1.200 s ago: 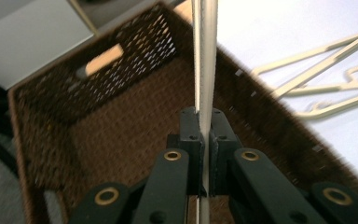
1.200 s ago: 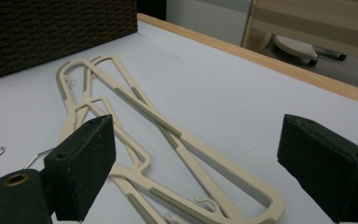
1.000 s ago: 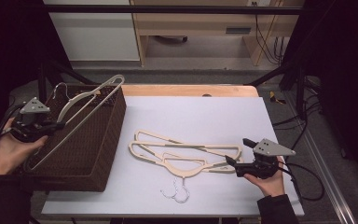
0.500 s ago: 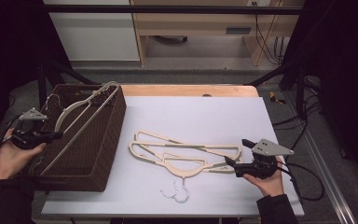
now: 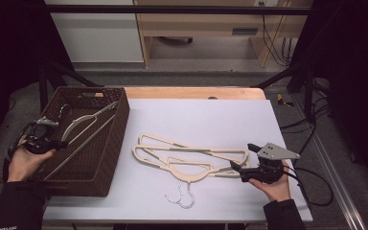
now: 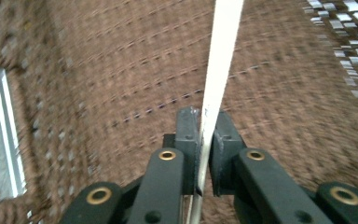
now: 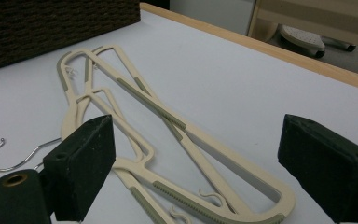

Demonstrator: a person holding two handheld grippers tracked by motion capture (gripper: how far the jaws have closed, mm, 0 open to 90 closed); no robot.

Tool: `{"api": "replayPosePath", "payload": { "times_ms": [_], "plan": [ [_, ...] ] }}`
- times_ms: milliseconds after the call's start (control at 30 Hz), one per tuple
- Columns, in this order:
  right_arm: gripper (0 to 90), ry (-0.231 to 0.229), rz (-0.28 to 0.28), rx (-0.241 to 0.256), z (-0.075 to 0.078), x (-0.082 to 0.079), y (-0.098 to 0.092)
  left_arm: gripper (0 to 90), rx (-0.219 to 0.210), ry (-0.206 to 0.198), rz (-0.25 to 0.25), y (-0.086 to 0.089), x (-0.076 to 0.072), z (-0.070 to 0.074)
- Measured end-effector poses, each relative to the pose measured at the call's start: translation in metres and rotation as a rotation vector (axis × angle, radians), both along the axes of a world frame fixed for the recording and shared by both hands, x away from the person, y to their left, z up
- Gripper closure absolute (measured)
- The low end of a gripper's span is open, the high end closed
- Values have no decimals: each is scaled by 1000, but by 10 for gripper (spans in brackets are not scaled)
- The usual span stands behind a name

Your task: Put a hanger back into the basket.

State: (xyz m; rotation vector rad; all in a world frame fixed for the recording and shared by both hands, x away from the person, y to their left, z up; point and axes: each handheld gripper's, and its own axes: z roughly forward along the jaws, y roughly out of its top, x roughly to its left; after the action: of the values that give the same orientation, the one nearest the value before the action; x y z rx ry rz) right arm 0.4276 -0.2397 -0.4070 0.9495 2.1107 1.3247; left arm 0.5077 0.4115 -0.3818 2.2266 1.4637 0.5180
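The left tool [image 6: 204, 154] is gripping a hanger [image 5: 84, 125] over the basket [image 5: 117, 143] and risking snagging its far rim, while the right tool [image 7: 196, 168] is gaping open.

a: where does the high view sit?
b: above the near table [image 5: 211, 115] edge, looking toward twelve o'clock and down.
a: and the gripper views?
b: left is close, facing the basket [image 6: 98, 84] weave; right is low, sharing the hangers [image 7: 168, 121] and basket with the high view.
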Motion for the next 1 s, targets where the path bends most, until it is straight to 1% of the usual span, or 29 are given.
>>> {"api": "replayPosePath", "payload": {
  "times_ms": [67,100,133,167,200,233,267,300,333,367,400,433,467,533,600,733,767,833,867,933,1000],
  "plan": [
    [113,1,3,-2,0,0,1,800,2,-1,39,6,0,-2],
    [112,0,5,-3,0,0,1,772,1,-19,51,9,-1,-2],
    [112,0,4,-4,-1,0,1,750,-13,-37,75,12,-3,-1],
    [112,1,3,-4,-1,0,1,736,-24,-43,85,14,-5,1],
    [112,1,3,-4,-1,0,1,724,-21,-56,89,16,-7,3],
    [112,1,2,-4,-1,0,1,686,-23,-74,98,19,-10,6],
    [111,2,3,-3,0,0,1,645,-26,-82,109,21,-12,8],
    [111,0,2,-3,0,0,0,636,-32,-92,122,24,-15,12],
    [111,-1,1,1,0,0,0,616,-27,-105,124,25,-17,14],
    [111,-3,1,2,1,0,0,594,-30,-120,132,26,-21,17],
    [110,-4,1,2,1,0,0,570,-33,-127,137,27,-24,19],
    [110,-4,0,2,1,0,-1,555,-26,-145,146,27,-27,22],
    [110,-5,0,3,1,-1,-1,525,-25,-150,149,28,-30,24],
    [109,-4,0,4,2,-1,-1,507,-26,-157,162,27,-34,26],
    [108,-6,1,4,2,-1,-1,477,-29,-174,156,25,-38,28],
    [108,-9,1,7,3,-1,-1,443,-58,-213,121,16,-47,29],
    [107,-7,1,8,3,-1,-1,437,-52,-211,107,13,-48,29],
    [106,-6,2,4,2,-1,0,427,-39,-209,99,9,-50,30],
    [106,-3,5,3,2,-1,0,426,-43,-215,96,7,-51,31],
    [105,-3,4,3,2,-1,0,420,-68,-239,71,4,-56,34],
    [105,-8,4,4,3,-1,0,402,-101,-271,49,-2,-61,36]
  ]
}}
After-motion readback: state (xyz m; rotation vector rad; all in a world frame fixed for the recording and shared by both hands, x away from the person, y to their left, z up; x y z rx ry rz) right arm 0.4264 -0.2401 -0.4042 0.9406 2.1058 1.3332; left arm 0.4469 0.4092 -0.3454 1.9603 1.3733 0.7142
